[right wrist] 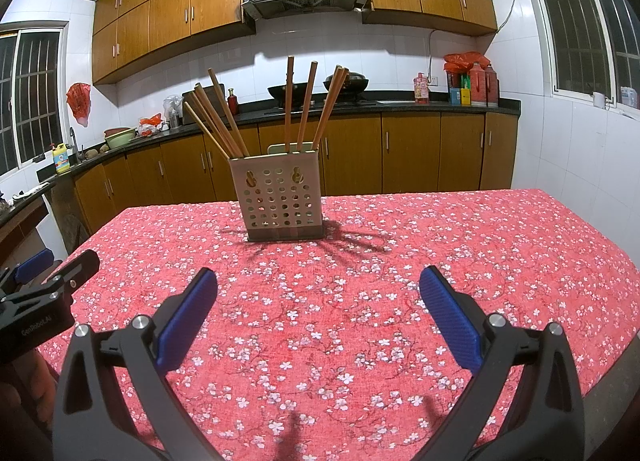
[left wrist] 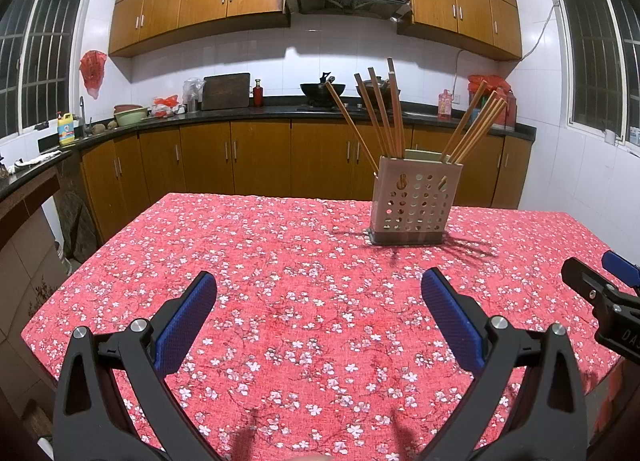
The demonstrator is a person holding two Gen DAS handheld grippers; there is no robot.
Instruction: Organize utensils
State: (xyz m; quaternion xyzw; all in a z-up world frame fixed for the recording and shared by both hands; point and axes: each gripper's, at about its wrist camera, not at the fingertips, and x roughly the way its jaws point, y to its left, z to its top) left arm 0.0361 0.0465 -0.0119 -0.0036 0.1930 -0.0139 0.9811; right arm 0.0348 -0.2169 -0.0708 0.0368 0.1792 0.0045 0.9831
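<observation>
A perforated metal utensil holder (left wrist: 414, 201) stands on the far part of the table with the red floral cloth (left wrist: 300, 281); it also shows in the right wrist view (right wrist: 280, 197). Several wooden chopsticks (left wrist: 384, 113) stand upright in it, fanned in two bunches; they also show in the right wrist view (right wrist: 298, 105). My left gripper (left wrist: 320, 289) is open and empty, low over the cloth, well short of the holder. My right gripper (right wrist: 318, 287) is open and empty, also short of the holder. Each gripper shows at the edge of the other's view.
The table's left edge (left wrist: 80, 273) and right edge (right wrist: 624, 261) drop to the floor. Kitchen counters with woks (right wrist: 284, 93), bottles and bowls run along the back wall behind the table. Windows stand on both sides.
</observation>
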